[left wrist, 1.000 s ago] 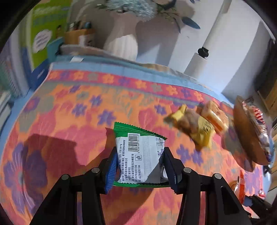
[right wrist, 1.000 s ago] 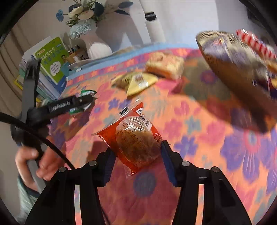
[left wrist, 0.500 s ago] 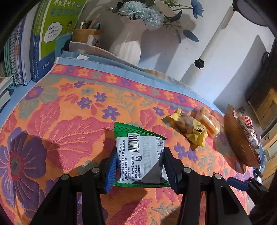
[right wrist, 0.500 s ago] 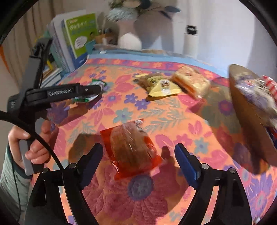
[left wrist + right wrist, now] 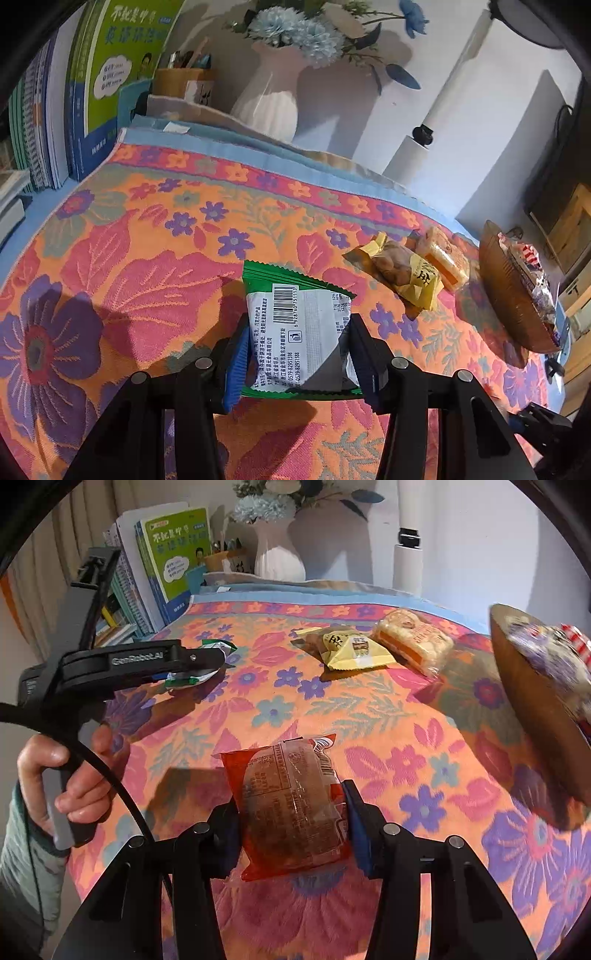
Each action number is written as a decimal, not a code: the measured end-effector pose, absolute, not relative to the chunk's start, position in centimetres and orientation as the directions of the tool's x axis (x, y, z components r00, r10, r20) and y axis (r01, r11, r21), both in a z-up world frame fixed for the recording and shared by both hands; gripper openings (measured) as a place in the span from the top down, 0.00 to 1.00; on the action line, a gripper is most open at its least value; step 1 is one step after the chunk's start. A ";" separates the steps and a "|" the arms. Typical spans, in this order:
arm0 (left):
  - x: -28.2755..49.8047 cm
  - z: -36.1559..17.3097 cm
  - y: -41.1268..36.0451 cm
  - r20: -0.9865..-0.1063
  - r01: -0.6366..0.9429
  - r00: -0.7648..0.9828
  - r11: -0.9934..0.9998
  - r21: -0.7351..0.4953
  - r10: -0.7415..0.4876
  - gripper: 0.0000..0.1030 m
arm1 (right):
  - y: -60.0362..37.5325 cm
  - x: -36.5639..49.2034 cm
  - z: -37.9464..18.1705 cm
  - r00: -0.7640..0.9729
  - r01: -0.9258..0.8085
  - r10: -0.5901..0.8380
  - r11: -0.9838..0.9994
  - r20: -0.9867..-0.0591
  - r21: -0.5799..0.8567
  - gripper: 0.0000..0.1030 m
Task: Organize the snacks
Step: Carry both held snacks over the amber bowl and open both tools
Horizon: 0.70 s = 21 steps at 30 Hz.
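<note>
Two sets of tongs over one big worktop [image 5: 147, 258], draped in orange cloth with pink and purple flowers. Far ahead of the left tongs [image 5: 301, 350], up against the wall: upright books [image 5: 107, 85], then a white ribbed vase [image 5: 269, 107] of blue flowers. Off to the right of both tongs, a brown wooden bowl [image 5: 513, 295], already loaded with wrapped snacks.

Ahead and to the right of the left tongs, flat on the cloth: an orange-and-white cake packet [image 5: 447, 258] and a yellow packet [image 5: 410, 277], side by side and touching.

Left tongs pinching a green-edged white packet [image 5: 299, 332] by its two sides, barcode facing up. To the left of the right tongs [image 5: 291, 823], a hand [image 5: 66, 775] wrapped round the left tongs' handle.

Right tongs just been closing, now clamped on a red packet [image 5: 288, 805], blue pads pressing both edges, round brown cake visible through the wrapper, printed label up.
</note>
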<state>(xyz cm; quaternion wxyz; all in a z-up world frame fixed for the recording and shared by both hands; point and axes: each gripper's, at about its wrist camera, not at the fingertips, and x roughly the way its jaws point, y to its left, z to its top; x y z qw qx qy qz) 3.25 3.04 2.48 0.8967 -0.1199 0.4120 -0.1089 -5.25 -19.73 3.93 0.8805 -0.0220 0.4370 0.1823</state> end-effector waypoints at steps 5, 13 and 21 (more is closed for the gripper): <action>2.9 3.3 1.9 -0.707 0.113 0.661 0.964 -0.240 -0.253 0.53 | -22.2 -7.7 5.1 0.571 -0.300 0.319 0.939 -0.756 0.169 0.55; 2.3 10.8 -4.3 -0.618 0.288 0.690 0.926 -0.244 -0.377 0.53 | -29.5 -11.7 10.0 0.669 -0.170 0.262 0.965 -0.696 0.200 0.55; 6.8 16.7 -16.3 -0.575 0.499 0.583 0.811 -0.305 -0.575 0.53 | -38.8 -10.1 16.7 0.822 0.057 0.095 0.967 -0.561 0.248 0.55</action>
